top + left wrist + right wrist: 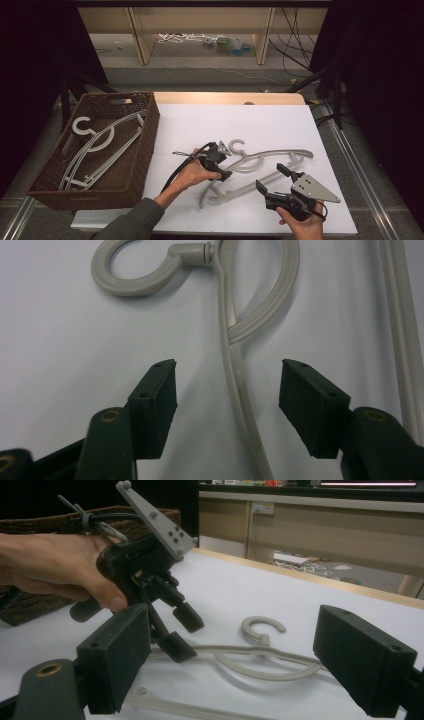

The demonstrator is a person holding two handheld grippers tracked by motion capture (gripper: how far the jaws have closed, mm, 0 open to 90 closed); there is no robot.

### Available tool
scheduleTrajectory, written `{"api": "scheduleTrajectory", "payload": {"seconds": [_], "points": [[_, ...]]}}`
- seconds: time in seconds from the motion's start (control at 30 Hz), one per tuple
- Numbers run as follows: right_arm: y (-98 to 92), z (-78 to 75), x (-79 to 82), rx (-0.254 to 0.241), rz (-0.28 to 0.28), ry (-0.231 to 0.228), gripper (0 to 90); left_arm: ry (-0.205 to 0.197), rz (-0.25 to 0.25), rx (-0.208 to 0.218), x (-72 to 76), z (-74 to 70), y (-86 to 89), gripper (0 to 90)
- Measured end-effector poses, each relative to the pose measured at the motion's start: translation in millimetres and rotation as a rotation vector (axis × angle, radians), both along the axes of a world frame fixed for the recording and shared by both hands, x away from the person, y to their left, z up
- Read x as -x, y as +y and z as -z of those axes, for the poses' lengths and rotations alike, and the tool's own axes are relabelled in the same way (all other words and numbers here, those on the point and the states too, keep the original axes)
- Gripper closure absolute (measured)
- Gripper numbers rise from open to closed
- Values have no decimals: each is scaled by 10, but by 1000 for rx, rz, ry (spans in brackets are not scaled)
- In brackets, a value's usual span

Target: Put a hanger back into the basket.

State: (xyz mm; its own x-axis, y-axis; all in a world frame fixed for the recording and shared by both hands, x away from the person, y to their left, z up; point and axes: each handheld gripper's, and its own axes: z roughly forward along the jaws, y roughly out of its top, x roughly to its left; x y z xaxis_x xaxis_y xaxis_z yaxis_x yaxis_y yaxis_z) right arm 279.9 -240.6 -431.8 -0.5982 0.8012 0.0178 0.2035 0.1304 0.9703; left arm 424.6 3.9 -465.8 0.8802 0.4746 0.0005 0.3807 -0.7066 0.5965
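I count one brown wicker basket [145, 131] at the left of the frame with two grey hangers [100, 142] inside, and one more grey hanger [260, 165] flat on the white table [210, 125] at centre. My left gripper [221, 161] straddles that hanger's arm just below the hook, jaws partly open, pads not touching it. My right gripper [270, 179], lower right, stands wide open and empty.

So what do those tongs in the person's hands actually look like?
Both are black hand-held tools. The left tongs end in two blocky black pads with small holes, on arms with brass-coloured rivets, and a black cable trails back over the hand. The right tongs have the same chunky jaws and carry a grey three-cornered plate dotted with studs. The left arm wears a grey-green sleeve.
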Motion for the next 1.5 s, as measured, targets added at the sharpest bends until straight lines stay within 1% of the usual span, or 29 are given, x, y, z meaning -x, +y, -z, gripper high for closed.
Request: {"api": "scheduleTrajectory", "payload": {"seconds": [0.07, 0.13, 0.17, 0.2, 0.3, 0.37, 0.4, 0.43, 0.5, 0.53, 0.6, 0.63, 0.67, 0.73, 0.77, 0.8, 0.83, 0.9, 1.0, 1.03, 1.07, 1.1, 1.13, 1.2, 1.27, 1.3, 1.37, 1.43, 1.5], "points": [[3, 7, -8, -15, -12, -3, 161, 11, 3, -12, -10, 14, -27, 434], [1, 7, -8, -15, -13, -5, 161, 13, 6, -35, -14, 29, -48, 459], [-2, 2, -3, -4, -6, -2, 161, 10, 6, -40, -20, 32, -54, 468], [0, 6, -7, -13, -15, -5, 161, 13, 6, -35, -29, 35, -63, 480], [2, 6, -8, -15, -16, -4, 161, 17, 12, -42, -51, 46, -95, 528], [3, 7, -8, -15, -16, -3, 162, 23, 22, -71, -73, 51, -110, 554], [3, 8, -9, -15, -15, -3, 162, 32, 14, -66, -75, 61, -121, 564], [3, 8, -11, -15, -16, -3, 162, 37, 23, -78, -87, 56, -116, 575], [1, 7, -9, -15, -16, -4, 162, 50, 32, -83, -102, 46, -108, 596], [1, 7, -9, -15, -17, -4, 163, 56, 16, -65, -96, 55, -116, 605], [7, 13, -14, -19, -13, -9, 163, 67, 26, -84, -119, 42, -111, 621], [1, 8, -9, -4, -9, -5, 163, 80, 11, -87, -119, 38, -119, 631], [3, 7, -9, -2, -11, -6, 163, 75, 19, -99, -134, 31, -126, 642], [20, 17, -16, -24, -17, -12, 164, 73, 23, -116, -132, 24, -153, 660], [19, 18, -17, -23, -16, -12, 164, 81, 12, -118, -112, 20, -171, 674], [18, 19, -18, -23, -16, -12, 164, 105, -8, -114, -83, 21, -190, 693], [1, 8, -9, 0, -8, -4, 164, 102, -8, -117, -79, 19, -200, 705], [6, 6, -7, -5, -5, -9, 167, 105, -2, -128, -87, 12, -210, 724], [9, 6, -6, -2, -4, -9, 167, 112, -6, -131, -100, 7, -221, 745], [18, 13, -13, -18, -15, -10, 167, 111, -9, -128, -100, 8, -224, 760], [7, 3, -5, 3, -9, -2, 167, 110, -14, -128, -97, 9, -228, 775], [11, 5, -5, -1, -5, -9, 168, 85, 1, -132, -112, 10, -223, 779], [10, 3, -4, -1, -5, -10, 169, 82, 6, -133, -126, 9, -218, 781], [6, 4, -7, -2, -7, -11, 169, 104, -14, -118, -131, 7, -202, 789], [1, 0, -4, 0, -6, -11, 169, 87, -38, -82, -148, 24, -175, 807], [1, 0, -4, -3, -6, -12, 169, 112, -57, -71, -139, 25, -168, 816], [-4, -3, -2, 2, -4, -5, 169, 117, -84, -29, -136, 39, -159, 817], [-1, 5, -9, -9, -4, -16, 169, 113, -88, -21, -129, 32, -147, 818], [-3, 4, -9, -14, -8, -6, 170, 82, -61, -17, -152, 9, -127, 818]]}}
